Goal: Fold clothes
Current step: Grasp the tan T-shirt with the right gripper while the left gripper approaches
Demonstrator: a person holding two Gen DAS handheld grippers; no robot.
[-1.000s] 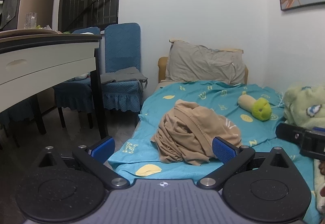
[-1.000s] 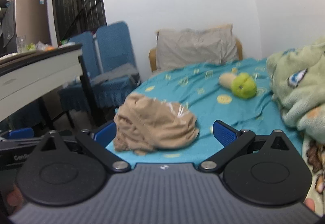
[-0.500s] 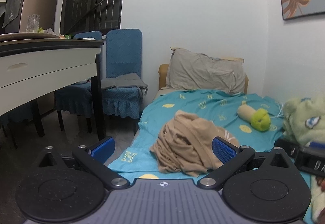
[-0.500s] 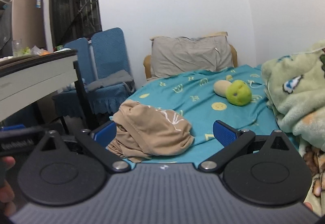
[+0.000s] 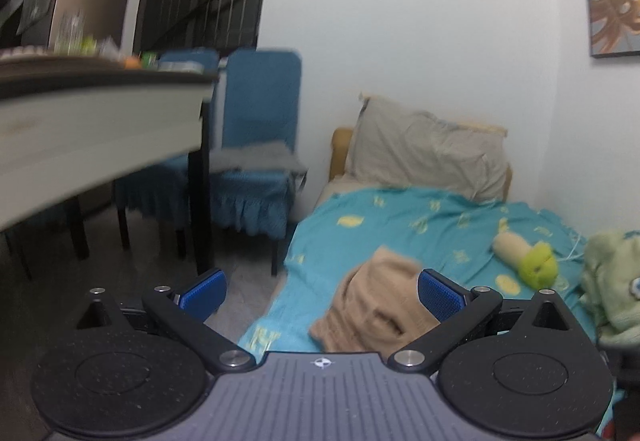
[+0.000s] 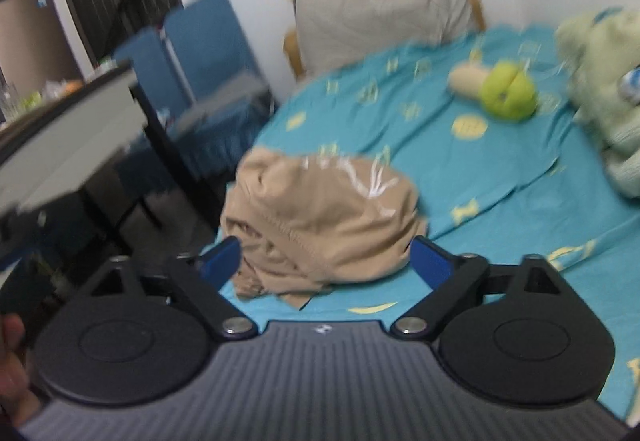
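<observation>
Step in hand, by my judgement: the approach, with folding not yet begun. The garment (image 6: 320,217) lies in a crumpled heap on the bed (image 6: 500,177), near its foot and left edge, no edge or sleeve laid out. Right gripper (image 6: 325,261) has its jaws spread wide and empty, framing the heap from just short of it; whether the pads touch cloth cannot be told through the blur. Left gripper (image 5: 322,295) likewise stands wide and empty, aimed past the heap's left side toward the floor and chair (image 5: 256,145). Next move calls for finding a hem or corner in the heap, pinching it and spreading the cloth flat. Garment: tan, thin, soft knit, heavily creased, with a pale line print on top. Sheet: teal with yellow motifs, lightly wrinkled. Pillow (image 6: 380,9): grey, slumped. A green plush toy (image 6: 504,91) and fleecy blanket (image 6: 600,89) lie well apart from the garment
</observation>
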